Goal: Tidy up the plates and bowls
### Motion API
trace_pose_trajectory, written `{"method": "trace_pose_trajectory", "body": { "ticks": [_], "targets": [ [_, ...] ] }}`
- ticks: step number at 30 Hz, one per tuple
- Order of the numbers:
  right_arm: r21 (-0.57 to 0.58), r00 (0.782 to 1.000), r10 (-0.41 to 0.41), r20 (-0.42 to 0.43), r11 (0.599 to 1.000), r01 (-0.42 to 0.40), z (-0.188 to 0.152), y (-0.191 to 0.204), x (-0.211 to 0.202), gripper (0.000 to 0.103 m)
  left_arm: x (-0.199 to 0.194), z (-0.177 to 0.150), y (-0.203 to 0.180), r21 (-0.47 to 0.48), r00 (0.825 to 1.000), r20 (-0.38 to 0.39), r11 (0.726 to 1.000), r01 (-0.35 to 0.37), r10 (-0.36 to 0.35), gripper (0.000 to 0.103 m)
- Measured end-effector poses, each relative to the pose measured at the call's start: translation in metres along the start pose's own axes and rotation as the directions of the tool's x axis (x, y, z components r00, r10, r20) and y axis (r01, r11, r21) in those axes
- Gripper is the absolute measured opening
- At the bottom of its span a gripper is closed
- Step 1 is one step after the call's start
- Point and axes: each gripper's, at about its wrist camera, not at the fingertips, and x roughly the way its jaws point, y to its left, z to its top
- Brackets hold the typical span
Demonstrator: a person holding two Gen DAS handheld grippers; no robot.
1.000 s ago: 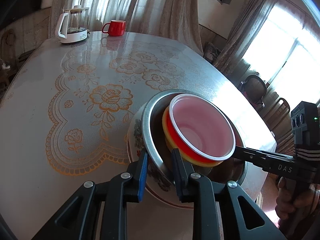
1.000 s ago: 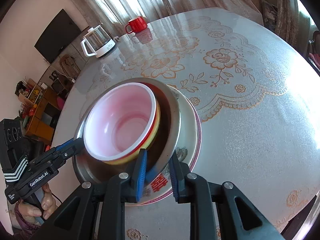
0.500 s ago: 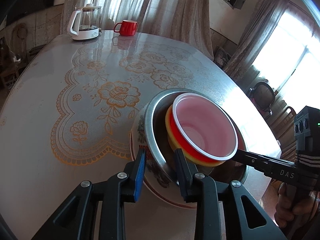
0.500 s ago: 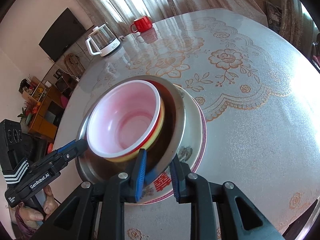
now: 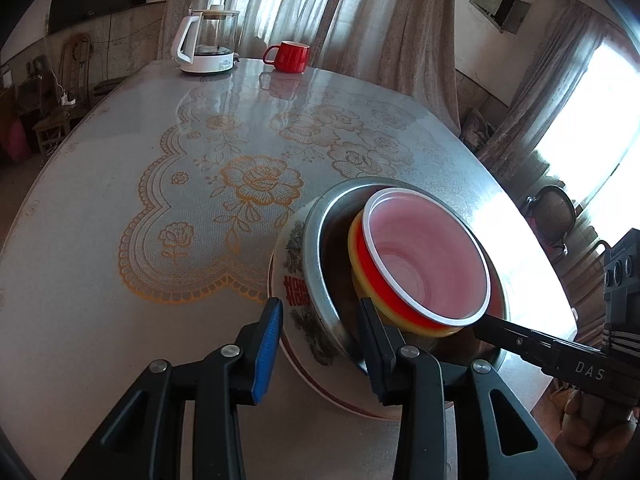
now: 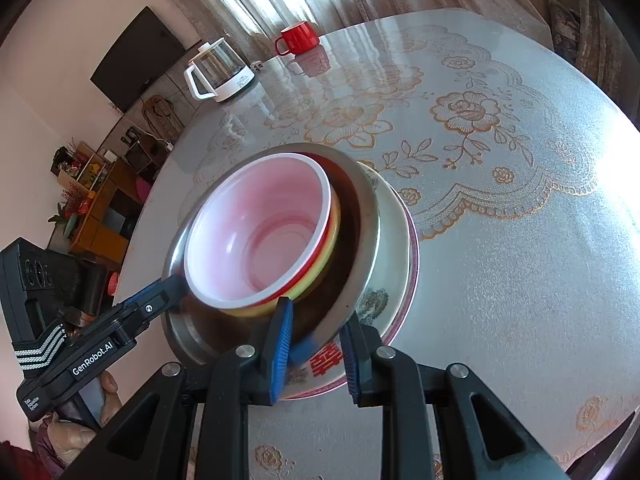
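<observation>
Stack seated on the table's near edge.
Your left gripper (image 5: 320, 326) has just been opening, jaws apart astride the metal bowl (image 5: 316, 240) rim; your right gripper (image 6: 314, 338) is clamped on that rim. Steel is stiff and slick, the plate (image 6: 400, 240) beneath is fragile: hold the rim.

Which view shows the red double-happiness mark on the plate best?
Left wrist. There the red mark sits whole and sharp on the plate rim, beside the steel bowl. In the right wrist view the mark lies partly hidden between that gripper's jaws.
</observation>
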Motion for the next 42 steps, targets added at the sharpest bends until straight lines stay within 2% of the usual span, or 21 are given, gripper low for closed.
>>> {"method": "trace_pose_trajectory", "body": {
  "ticks": [5,9,11,15,17,21,25,27,30,33,35,38,42],
  "targets": [
    [0.020,1.000,-0.022,0.016,1.000,0.022,-0.005,0.003,-0.003,0.025,0.004,0.001,0.003,0.031,1.000,-0.008,0.999,0.019,-0.019,0.053],
    [0.062,0.998,-0.045,0.046,0.997,0.043,-0.011,0.008,-0.001,0.025,0.000,0.002,0.007,0.095,1.000,0.004,0.995,0.019,-0.019,0.062],
    [0.093,0.997,-0.059,0.054,0.994,0.054,-0.015,0.013,0.002,0.029,-0.005,0.003,0.009,0.137,1.000,0.021,0.990,0.014,-0.017,0.066],
    [0.120,0.985,-0.137,0.100,0.985,0.125,-0.024,0.028,-0.001,0.029,-0.013,0.003,0.015,0.206,0.998,0.049,0.978,0.020,-0.030,0.070],
    [0.145,0.977,-0.173,0.128,0.977,0.154,-0.030,0.034,-0.003,0.029,-0.016,0.002,0.017,0.246,0.997,0.071,0.969,-0.002,-0.016,0.074],
    [0.189,0.940,-0.269,0.208,0.954,0.231,-0.045,0.047,-0.013,0.032,-0.017,0.001,0.028,0.268,0.996,0.092,0.963,-0.024,-0.001,0.079],
    [0.221,0.885,-0.373,0.278,0.921,0.319,-0.059,0.062,-0.023,0.036,-0.009,0.000,0.038,0.273,0.997,0.066,0.961,-0.047,0.030,0.082],
    [0.234,0.848,-0.433,0.306,0.898,0.373,-0.066,0.070,-0.027,0.036,-0.008,-0.002,0.042,0.271,0.998,0.057,0.961,-0.049,0.035,0.084],
    [0.245,0.805,-0.483,0.344,0.874,0.419,-0.078,0.084,-0.030,0.038,-0.010,-0.005,0.046,0.284,0.996,0.076,0.957,-0.061,0.041,0.090],
    [0.251,0.785,-0.514,0.346,0.857,0.451,-0.089,0.093,-0.026,0.040,-0.015,-0.007,0.049,0.292,0.994,0.101,0.954,-0.059,0.031,0.095],
    [0.267,0.774,-0.534,0.339,0.844,0.465,-0.095,0.096,-0.023,0.040,-0.020,-0.008,0.050,0.301,0.992,0.125,0.952,-0.063,0.026,0.103],
    [0.289,0.763,-0.562,0.320,0.824,0.486,-0.102,0.099,-0.015,0.041,-0.028,-0.010,0.051,0.310,0.988,0.153,0.949,-0.061,0.014,0.103],
    [0.297,0.731,-0.608,0.310,0.792,0.534,-0.108,0.107,-0.006,0.041,-0.035,-0.014,0.051,0.327,0.986,0.164,0.944,-0.046,-0.009,0.103]
  ]
}}
